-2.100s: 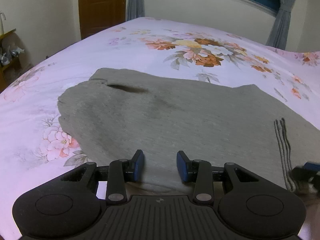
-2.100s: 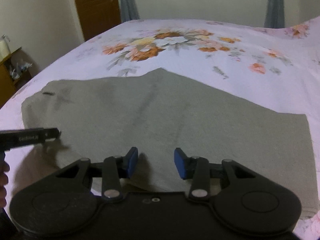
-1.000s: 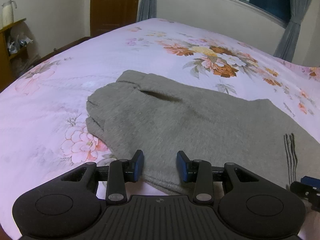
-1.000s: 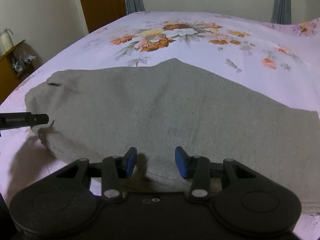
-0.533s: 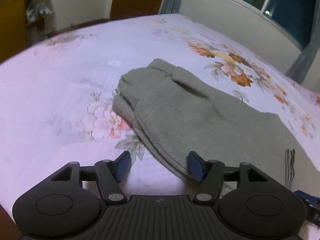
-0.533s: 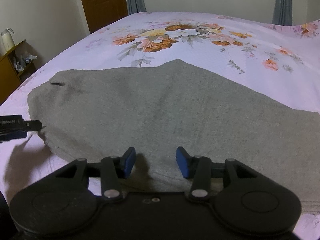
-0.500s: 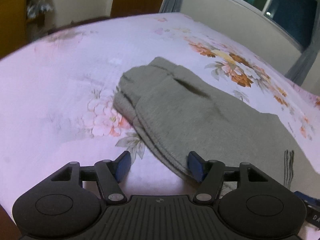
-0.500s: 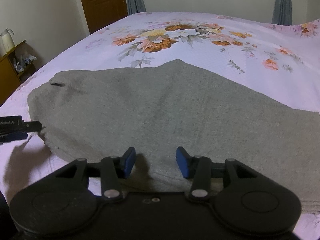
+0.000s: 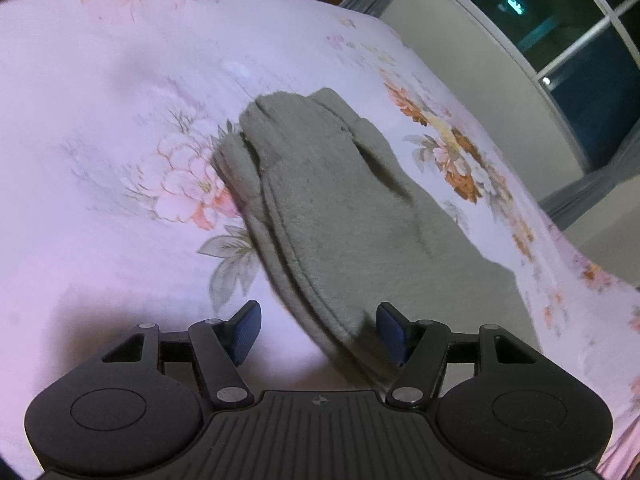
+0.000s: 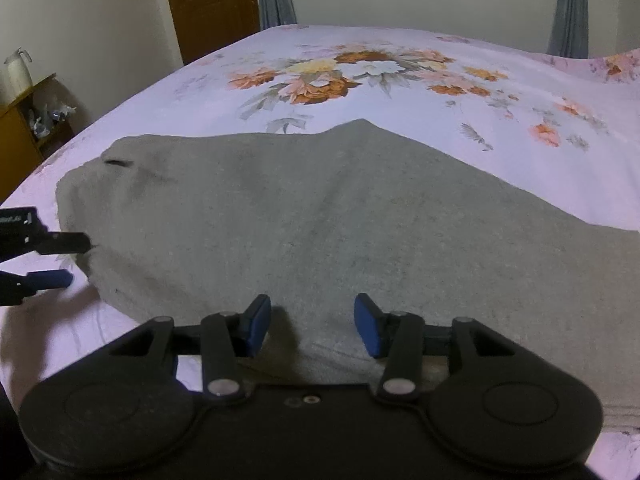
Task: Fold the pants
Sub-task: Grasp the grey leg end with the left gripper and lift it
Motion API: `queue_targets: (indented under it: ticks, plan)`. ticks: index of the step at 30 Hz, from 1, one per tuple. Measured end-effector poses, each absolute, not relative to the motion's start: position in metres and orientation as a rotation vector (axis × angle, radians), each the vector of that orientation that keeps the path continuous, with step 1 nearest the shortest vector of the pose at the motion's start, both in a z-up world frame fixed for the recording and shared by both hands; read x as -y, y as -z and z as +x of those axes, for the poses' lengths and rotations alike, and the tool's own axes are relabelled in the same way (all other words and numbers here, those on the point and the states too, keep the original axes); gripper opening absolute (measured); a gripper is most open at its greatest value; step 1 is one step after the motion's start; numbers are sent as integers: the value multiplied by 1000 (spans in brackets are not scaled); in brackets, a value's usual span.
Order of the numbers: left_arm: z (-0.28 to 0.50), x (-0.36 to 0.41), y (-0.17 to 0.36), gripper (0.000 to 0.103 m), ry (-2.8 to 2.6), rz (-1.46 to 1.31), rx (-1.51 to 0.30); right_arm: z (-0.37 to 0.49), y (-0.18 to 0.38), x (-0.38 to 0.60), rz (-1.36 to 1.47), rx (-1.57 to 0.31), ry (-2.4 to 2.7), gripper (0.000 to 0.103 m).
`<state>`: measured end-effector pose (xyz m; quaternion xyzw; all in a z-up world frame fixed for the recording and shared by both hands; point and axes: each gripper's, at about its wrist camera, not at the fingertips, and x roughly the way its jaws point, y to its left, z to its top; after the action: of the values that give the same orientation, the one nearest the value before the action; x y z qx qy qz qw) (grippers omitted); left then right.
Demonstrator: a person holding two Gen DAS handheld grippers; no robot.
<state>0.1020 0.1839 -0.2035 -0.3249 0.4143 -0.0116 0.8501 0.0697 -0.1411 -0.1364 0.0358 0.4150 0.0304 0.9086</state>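
Left wrist view: left gripper (image 9: 318, 332) spread wide, straddling the pants' (image 9: 340, 208) layered edge, perhaps the waistband. Pants lie flat on the floral bedsheet (image 9: 100, 120). Right gripper (image 10: 312, 326) gapes too, over their near hem.

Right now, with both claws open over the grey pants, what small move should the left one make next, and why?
Probably ease the left claw forward and close. It is open and straddles the layered edge of the grey pants, which lie flat on the floral bedsheet with no fabric pinched yet.
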Motion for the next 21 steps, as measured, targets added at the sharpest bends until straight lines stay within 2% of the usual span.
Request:
queue_targets:
  ticks: [18,19,21]
  plan:
    - [151,-180,237,62,77,-906,-757,74,142,144,92,-840,-73,54]
    - [155,-178,237,59,78,-908,-754,74,142,144,93,-840,-74,54]
    - [163,-176,240,42,63,-901,-761,75,142,145,93,-838,-76,54]
